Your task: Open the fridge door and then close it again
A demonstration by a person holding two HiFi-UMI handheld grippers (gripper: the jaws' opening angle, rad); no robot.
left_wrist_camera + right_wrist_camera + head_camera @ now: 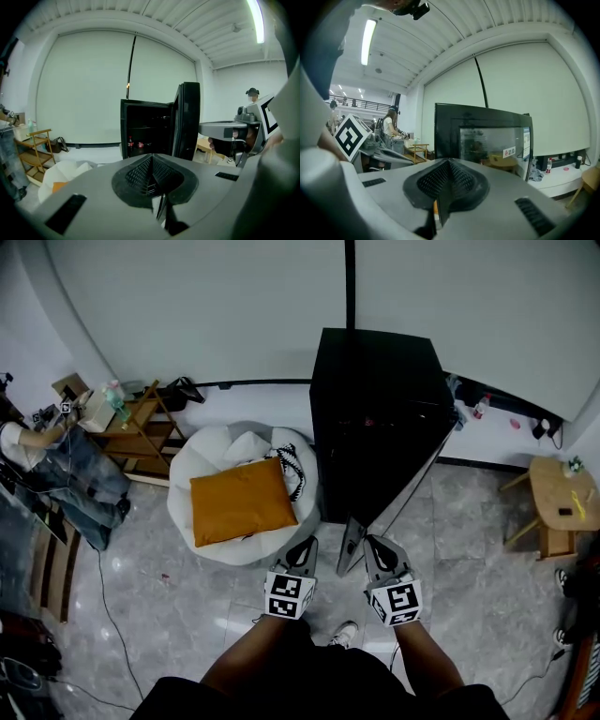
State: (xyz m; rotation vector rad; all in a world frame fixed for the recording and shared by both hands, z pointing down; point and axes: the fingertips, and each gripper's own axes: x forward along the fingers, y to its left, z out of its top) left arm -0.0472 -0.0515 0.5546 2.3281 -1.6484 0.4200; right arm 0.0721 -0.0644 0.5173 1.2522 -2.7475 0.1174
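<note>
A black fridge (375, 409) stands against the white wall, and its glass door (398, 493) is swung wide open toward me. In the head view both grippers sit low in front of the door's free edge, the left gripper (307, 547) just to its left and the right gripper (373, 545) just below it. The left gripper (151, 159) faces the open fridge interior (145, 131), where bottles stand on a shelf, with the door (187, 123) edge-on to the right. The right gripper (449, 165) faces the door's glass front (492, 145). Both are shut on nothing, and neither touches the door.
A white beanbag (211, 460) with an orange cushion (242, 498) lies left of the fridge. Further left are a wooden shelf (141, 427) and a seated person (56, 465). At the right stands a wooden stool (558, 498). A thin cable (112, 615) runs over the grey floor.
</note>
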